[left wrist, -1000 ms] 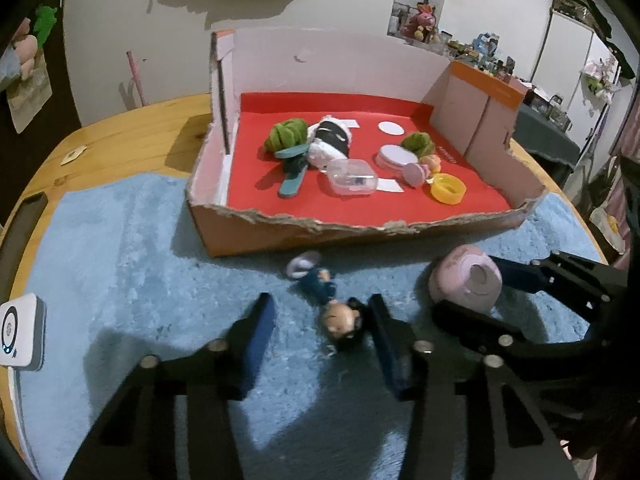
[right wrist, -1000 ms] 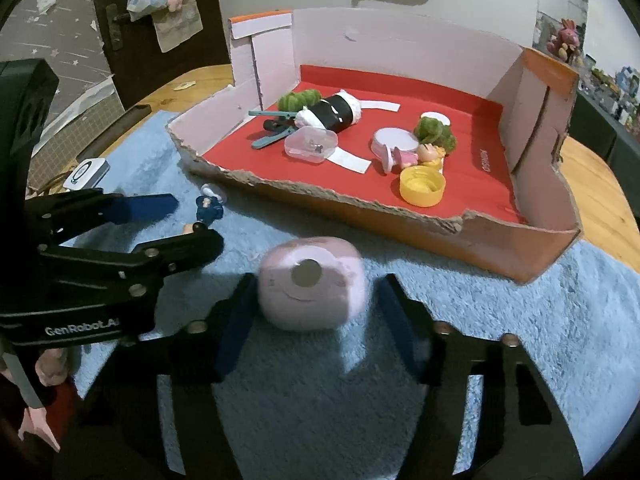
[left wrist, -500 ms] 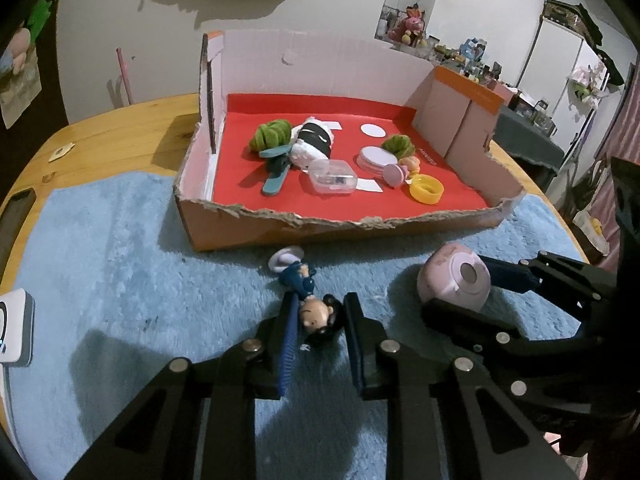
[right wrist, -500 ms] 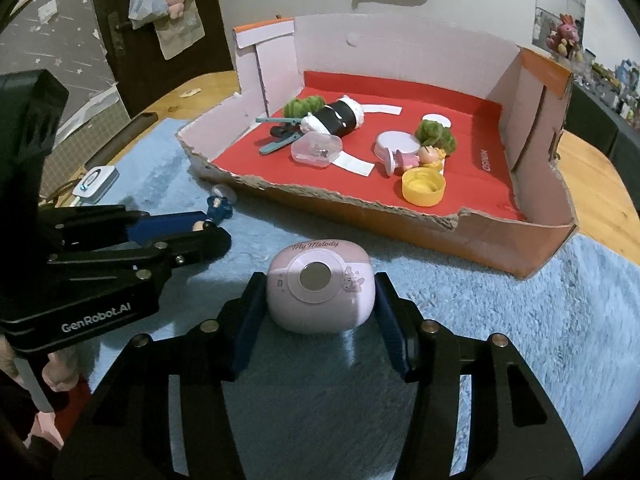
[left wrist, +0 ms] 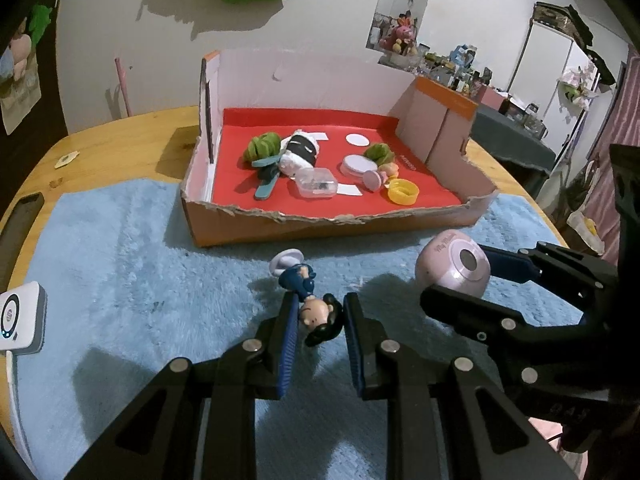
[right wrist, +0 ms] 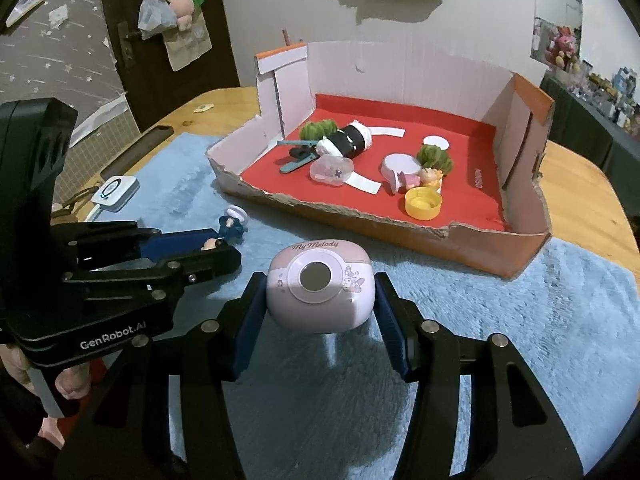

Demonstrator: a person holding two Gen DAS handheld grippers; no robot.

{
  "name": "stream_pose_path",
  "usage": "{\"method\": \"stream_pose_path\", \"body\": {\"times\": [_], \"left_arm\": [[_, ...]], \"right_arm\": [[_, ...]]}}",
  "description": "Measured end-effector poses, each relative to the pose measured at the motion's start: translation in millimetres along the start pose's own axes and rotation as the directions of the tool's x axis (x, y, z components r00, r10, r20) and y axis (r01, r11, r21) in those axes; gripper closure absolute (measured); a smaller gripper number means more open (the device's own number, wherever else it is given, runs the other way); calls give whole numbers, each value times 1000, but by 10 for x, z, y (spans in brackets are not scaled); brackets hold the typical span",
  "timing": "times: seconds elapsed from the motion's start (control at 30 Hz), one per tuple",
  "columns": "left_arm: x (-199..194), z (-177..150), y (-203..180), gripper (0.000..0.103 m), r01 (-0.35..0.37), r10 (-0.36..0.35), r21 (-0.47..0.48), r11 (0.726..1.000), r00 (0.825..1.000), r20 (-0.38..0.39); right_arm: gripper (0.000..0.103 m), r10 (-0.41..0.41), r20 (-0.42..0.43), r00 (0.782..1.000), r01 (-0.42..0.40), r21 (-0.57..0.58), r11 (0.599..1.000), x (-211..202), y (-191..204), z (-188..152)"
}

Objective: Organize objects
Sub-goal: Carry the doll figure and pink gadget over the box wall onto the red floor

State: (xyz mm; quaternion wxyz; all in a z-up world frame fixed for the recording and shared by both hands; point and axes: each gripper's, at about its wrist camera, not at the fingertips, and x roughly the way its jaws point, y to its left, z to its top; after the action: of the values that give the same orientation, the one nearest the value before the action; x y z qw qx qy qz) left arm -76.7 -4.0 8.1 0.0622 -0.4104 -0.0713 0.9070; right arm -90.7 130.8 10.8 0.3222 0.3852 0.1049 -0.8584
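Note:
My left gripper (left wrist: pixel 318 312) is shut on the head of a small doll figure (left wrist: pixel 308 300) in a blue outfit with a white round base, held just above the blue mat. The figure also shows in the right wrist view (right wrist: pixel 226 234). My right gripper (right wrist: pixel 320 300) is shut on a pink rounded "My Melody" case (right wrist: pixel 320 284), lifted off the mat; it also shows in the left wrist view (left wrist: pixel 454 268). The cardboard box with a red floor (left wrist: pixel 280 224) stands just beyond both grippers.
The box holds green plush pieces (left wrist: pixel 262 146), a black-and-white roll (left wrist: pixel 300 150), a clear case (left wrist: pixel 316 182), white discs and a yellow cap (left wrist: pixel 404 192). A white device (left wrist: pixel 18 320) lies at the mat's left edge. The blue mat (left wrist: pixel 120 260) covers a wooden table.
My left gripper closed on the doll's head and lifted it. My right gripper closed on the pink case and raised it off the mat. Both moved up slightly.

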Motion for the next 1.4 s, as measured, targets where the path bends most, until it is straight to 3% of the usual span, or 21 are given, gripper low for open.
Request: {"method": "stream_pose_path", "body": {"times": [0.73, 1.07, 1.4], "left_arm": [[-116, 311, -72, 79, 22, -23, 23, 999, 999, 41], [38, 574, -40, 79, 25, -26, 33, 999, 999, 35], [339, 727, -31, 79, 39, -38, 54, 998, 999, -34]], "right_arm": [[52, 36, 65, 997, -38, 31, 999, -213, -105, 234], [52, 33, 46, 998, -35, 50, 998, -48, -271, 447], [52, 52, -23, 998, -51, 72, 996, 244, -440, 604]]}}
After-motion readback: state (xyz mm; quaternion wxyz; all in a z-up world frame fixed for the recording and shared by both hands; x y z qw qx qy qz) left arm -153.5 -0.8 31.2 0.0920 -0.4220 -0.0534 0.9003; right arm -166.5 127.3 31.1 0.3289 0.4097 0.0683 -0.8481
